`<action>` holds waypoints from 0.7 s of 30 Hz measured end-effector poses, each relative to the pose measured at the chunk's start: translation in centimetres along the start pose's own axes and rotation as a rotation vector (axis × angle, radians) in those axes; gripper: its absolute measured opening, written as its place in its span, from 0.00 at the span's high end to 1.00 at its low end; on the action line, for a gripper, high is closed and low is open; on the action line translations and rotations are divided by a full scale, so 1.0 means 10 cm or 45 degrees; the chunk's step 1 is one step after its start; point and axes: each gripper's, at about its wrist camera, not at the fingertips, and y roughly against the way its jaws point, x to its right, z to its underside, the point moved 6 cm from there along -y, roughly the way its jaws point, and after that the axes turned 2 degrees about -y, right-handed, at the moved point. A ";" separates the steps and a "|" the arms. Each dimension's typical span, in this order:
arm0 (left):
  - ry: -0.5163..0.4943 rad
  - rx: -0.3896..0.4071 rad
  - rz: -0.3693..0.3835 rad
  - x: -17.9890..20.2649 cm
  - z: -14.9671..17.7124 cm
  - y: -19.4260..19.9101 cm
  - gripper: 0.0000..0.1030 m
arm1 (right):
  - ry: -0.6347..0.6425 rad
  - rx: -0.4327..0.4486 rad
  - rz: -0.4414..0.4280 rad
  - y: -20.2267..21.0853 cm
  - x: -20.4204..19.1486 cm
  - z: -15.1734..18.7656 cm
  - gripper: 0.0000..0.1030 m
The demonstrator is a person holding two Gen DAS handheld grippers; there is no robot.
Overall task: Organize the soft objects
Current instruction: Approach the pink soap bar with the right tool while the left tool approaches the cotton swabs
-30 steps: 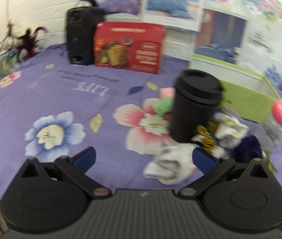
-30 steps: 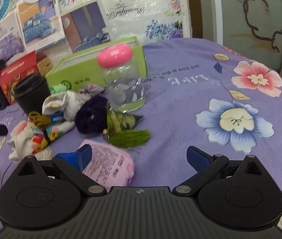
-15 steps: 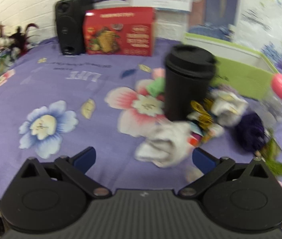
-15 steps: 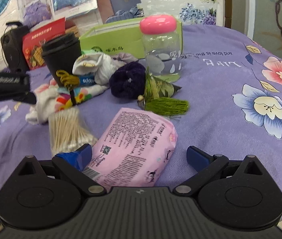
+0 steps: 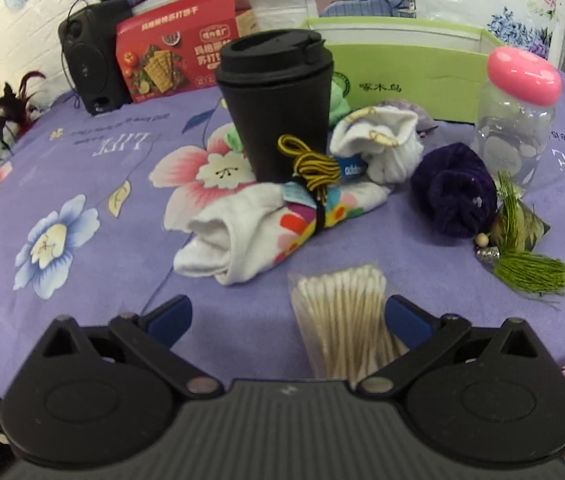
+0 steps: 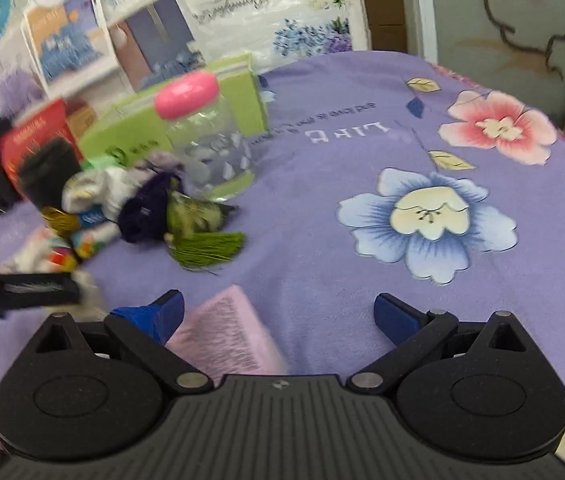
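Since a second ago the left gripper (image 5: 286, 314) has drawn back from the pile, so a packet of cotton swabs (image 5: 342, 312) is now showing between its wide-open fingers, beside the right-hand one. The right gripper (image 6: 278, 310) is swinging (its whole view is blurring), and the pink packet (image 6: 226, 332) that lay fully in sight half a second ago is now half hidden under its body, near the left finger; those fingers are also spread wide, gripping nothing. Both tools are pointing forward, low over the purple flowered cloth (image 5: 82, 168). Ahead of the left gripper the rolled white socks (image 5: 258, 224), bound with a yellow-black cord, are lying against the black cup (image 5: 278, 100). A second white sock bundle (image 5: 382, 144) and a dark purple knit roll (image 5: 454, 196) are sitting to their right, before the green box (image 5: 402, 76).
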 end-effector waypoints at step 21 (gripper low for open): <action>0.015 -0.065 0.089 -0.03 -0.03 -0.12 0.00 | 0.367 -0.047 -0.052 0.23 -0.41 0.48 0.14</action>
